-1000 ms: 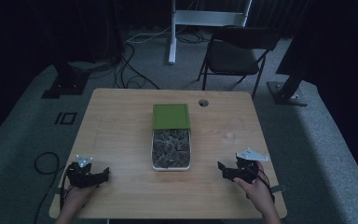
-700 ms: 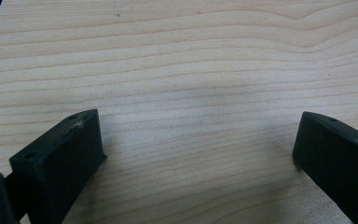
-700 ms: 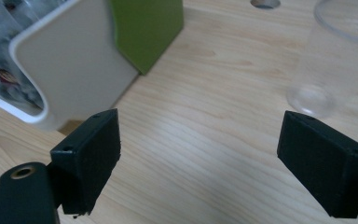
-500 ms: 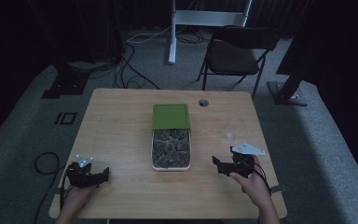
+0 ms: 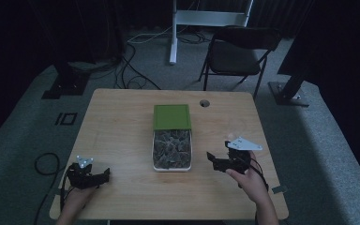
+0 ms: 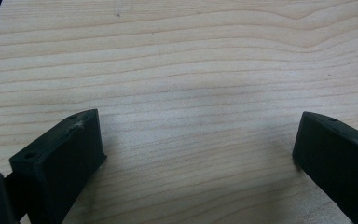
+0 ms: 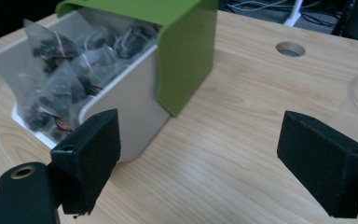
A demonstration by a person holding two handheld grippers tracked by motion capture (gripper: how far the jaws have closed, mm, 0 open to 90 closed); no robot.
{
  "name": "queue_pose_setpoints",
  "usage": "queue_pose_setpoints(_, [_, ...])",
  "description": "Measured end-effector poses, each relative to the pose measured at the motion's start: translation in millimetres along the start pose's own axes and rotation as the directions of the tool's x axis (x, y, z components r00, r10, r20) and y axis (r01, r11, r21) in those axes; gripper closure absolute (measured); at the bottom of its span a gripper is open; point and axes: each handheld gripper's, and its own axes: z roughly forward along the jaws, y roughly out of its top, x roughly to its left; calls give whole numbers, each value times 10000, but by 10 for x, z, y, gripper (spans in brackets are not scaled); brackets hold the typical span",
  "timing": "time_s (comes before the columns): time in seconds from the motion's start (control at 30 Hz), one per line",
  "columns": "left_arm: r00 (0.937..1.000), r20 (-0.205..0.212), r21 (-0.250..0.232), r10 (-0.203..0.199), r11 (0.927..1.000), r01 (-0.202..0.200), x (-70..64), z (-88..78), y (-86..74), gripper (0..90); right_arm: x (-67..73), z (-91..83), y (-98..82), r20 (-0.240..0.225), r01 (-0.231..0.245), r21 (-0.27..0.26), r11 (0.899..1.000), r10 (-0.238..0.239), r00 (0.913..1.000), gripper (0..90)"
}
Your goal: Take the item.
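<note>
At mid-table [image 5: 122, 136], the white box [image 5: 172, 165] of light, crinkly, slippery sachets [image 5: 171, 149] sits under its half-slid green lid [image 5: 171, 116]. My right tongs [image 5: 219, 161], jaws spread, near it; left tongs [image 5: 98, 176] open, idle. I would grip the stiff lid's edges.

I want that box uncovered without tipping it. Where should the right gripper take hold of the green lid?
Probably the green lid by its near edge, where its folded side wall hangs outside the white box. Come in from the box's right side with the open right gripper, one jaw on the lid's top, one under the rim.
</note>
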Motion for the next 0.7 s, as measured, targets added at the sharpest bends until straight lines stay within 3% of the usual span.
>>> queue_pose_setpoints(0.7, [10000,0,-22,-23,10000,23,-2,2,0,22,315,168,239,-855,518,-475,9975,-557,9948,140])
